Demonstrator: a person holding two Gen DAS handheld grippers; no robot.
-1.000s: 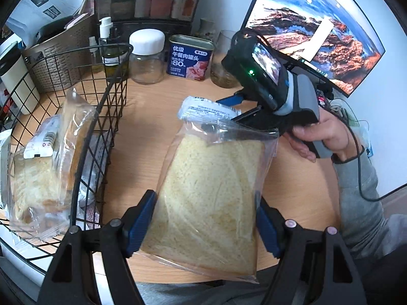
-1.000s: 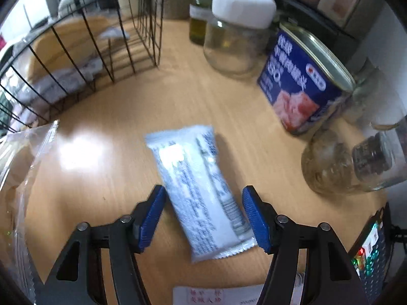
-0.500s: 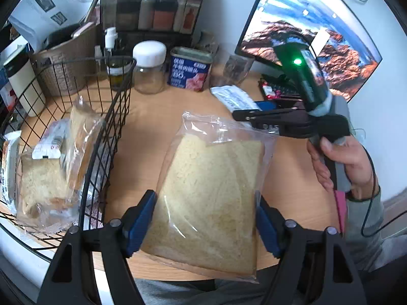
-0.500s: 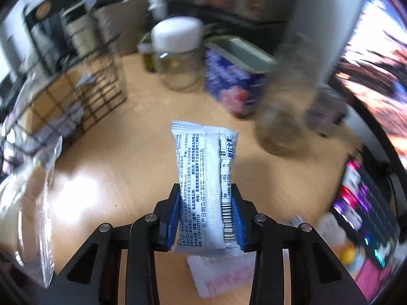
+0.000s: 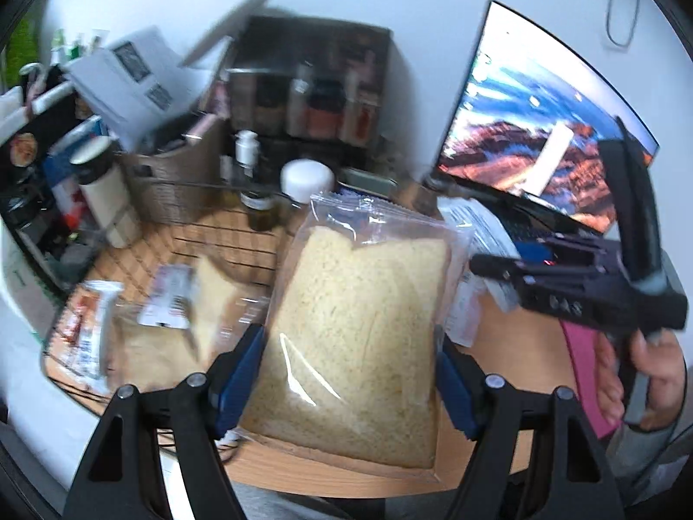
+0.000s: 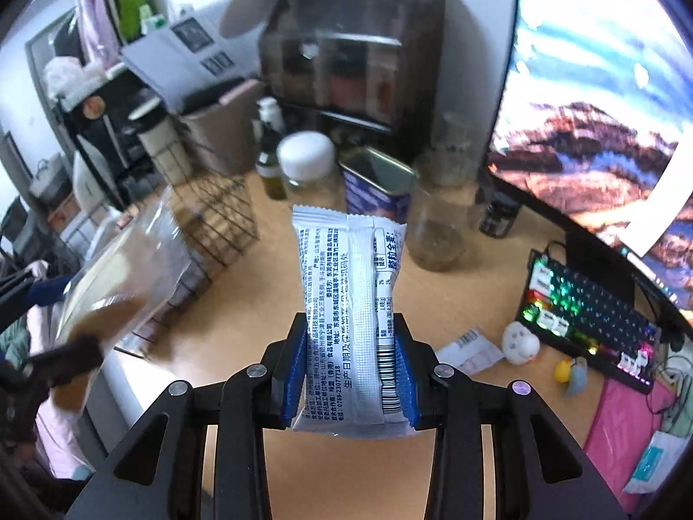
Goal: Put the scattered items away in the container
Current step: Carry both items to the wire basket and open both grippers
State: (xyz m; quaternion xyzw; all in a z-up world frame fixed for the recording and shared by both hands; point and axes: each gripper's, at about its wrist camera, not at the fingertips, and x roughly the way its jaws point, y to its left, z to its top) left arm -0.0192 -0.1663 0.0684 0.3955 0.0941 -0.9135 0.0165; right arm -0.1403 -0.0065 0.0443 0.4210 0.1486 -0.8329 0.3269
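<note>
Left gripper (image 5: 348, 383) has its blue-padded jaws spread wide and pressed against both edges of a clear plastic bag of sliced white bread (image 5: 359, 325); the bag stands upright between the pads, top seal away from the camera, raised clear of the light wooden desk (image 5: 511, 333). Beyond and to the left of this gripper sits the black wire basket (image 5: 225, 234) — inside it lie other wrapped bread packets (image 5: 169, 303), blurred. Right gripper (image 6: 350, 372) has its jaws drawn close, clamped on the lower part of a white snack packet with blue printed text (image 6: 351, 303); the packet rises upright from between the pads, crimped top edge uppermost, off the desk. In the right wrist view the basket lies ahead and to the left of the right gripper, with the bread bag blurred at the far left edge. Straight ahead past the packet stand a glass jar with a white lid (image 6: 305, 164) and a blue tin can (image 6: 377, 188) — both on the desk, well apart from the jaws. To the right of that gripper lie a dark backlit keyboard (image 6: 593, 312) and a wide monitor (image 6: 606, 108). In the left wrist view the right gripper shows at the right edge, held by a hand (image 5: 649, 372).
</note>
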